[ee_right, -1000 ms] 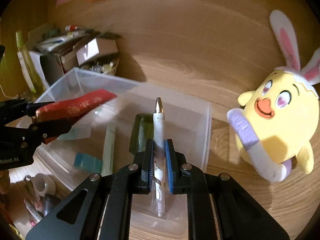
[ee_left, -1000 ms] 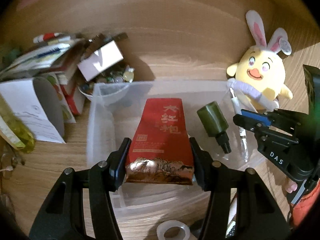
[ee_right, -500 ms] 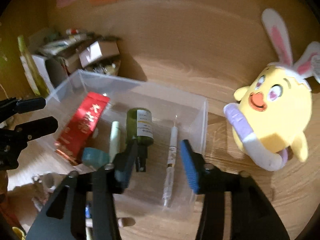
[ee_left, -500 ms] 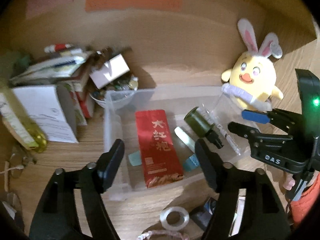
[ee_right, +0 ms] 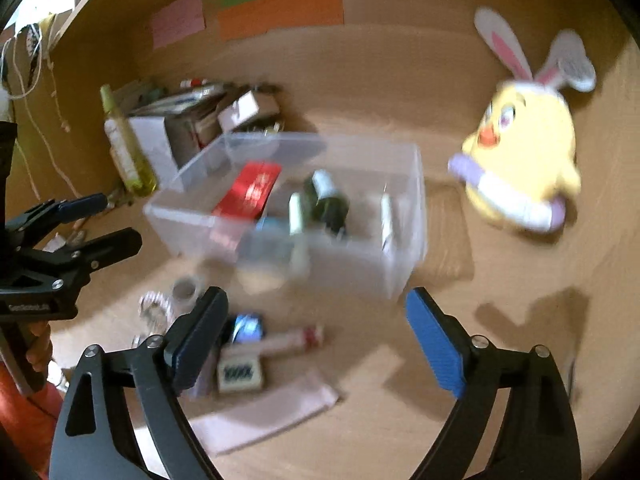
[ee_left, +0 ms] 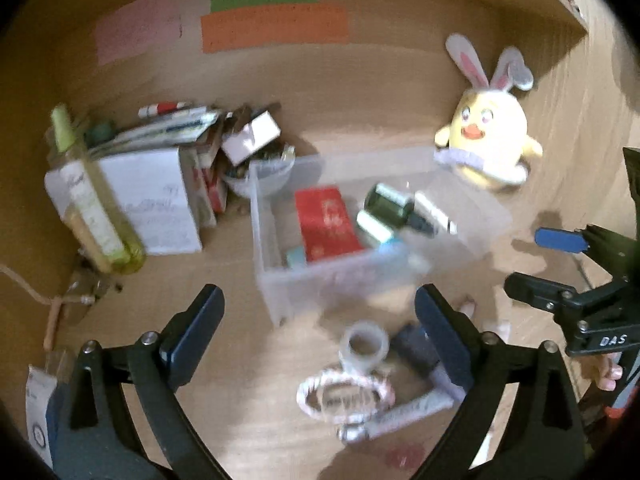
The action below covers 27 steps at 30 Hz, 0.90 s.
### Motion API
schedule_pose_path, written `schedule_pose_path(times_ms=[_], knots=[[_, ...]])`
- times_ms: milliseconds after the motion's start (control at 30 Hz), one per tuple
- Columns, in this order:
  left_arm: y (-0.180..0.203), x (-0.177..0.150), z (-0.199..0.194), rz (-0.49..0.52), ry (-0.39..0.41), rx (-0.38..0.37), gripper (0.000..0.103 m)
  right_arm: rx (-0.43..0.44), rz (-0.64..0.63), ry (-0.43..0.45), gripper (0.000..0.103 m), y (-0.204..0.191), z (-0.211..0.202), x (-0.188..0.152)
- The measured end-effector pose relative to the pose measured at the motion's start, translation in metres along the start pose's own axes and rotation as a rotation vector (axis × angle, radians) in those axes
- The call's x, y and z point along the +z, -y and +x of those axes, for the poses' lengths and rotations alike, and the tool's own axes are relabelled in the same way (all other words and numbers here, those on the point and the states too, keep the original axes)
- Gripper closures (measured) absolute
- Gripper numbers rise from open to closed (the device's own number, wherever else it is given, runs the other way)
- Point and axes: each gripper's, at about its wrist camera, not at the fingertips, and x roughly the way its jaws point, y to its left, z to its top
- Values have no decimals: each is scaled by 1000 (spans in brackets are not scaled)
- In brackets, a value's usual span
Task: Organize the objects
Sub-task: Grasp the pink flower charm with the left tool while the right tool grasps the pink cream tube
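Note:
A clear plastic bin (ee_left: 280,280) stands on the wooden desk. Inside lie a red tea packet (ee_left: 326,222), a dark green bottle (ee_left: 390,202) and a white pen (ee_left: 434,212). The right wrist view shows the bin (ee_right: 360,264), packet (ee_right: 250,190), bottle (ee_right: 328,200) and pen (ee_right: 386,212) too. My left gripper (ee_left: 320,300) hangs in front of the bin, jaws opening wide, nothing between them. My right gripper (ee_right: 316,298) is also back from the bin, jaws opening and empty. Each gripper shows in the other's view: right (ee_left: 526,258), left (ee_right: 120,220).
Loose items lie in front of the bin: a tape roll (ee_left: 364,346), a beaded ring (ee_left: 344,394), a tube (ee_right: 288,338), a small box (ee_right: 240,372), a flat pouch (ee_right: 272,412). A yellow plush chick (ee_left: 486,140) sits right. Boxes (ee_left: 160,196) and a tall bottle (ee_left: 96,216) crowd the left.
The left gripper let go of the red packet and the right let go of the pen; both now lie in the bin. Both grippers opened wide and pulled back from the bin.

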Motion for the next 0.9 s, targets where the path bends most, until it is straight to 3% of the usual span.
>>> schedule_pose_path(times_ms=[133, 233, 400, 500, 733, 900], knots=[[2, -33, -4, -3, -40, 17, 6, 54, 53, -56, 14, -7, 4, -31], [2, -57, -2, -36, -96, -20, 6, 85, 92, -99, 13, -14, 10, -51], [5, -92, 0, -70, -170, -48, 6, 84, 54, -140, 13, -37, 21, -74], [8, -106, -3, -80, -182, -53, 6, 31, 1, -131, 13, -45, 22, -84], [22, -118, -5, -35, -174, -51, 6, -6, -66, -128, 12, -37, 12, -95], [43, -119, -3, 26, -147, -61, 9, -26, -101, -113, 20, -26, 7, -102]])
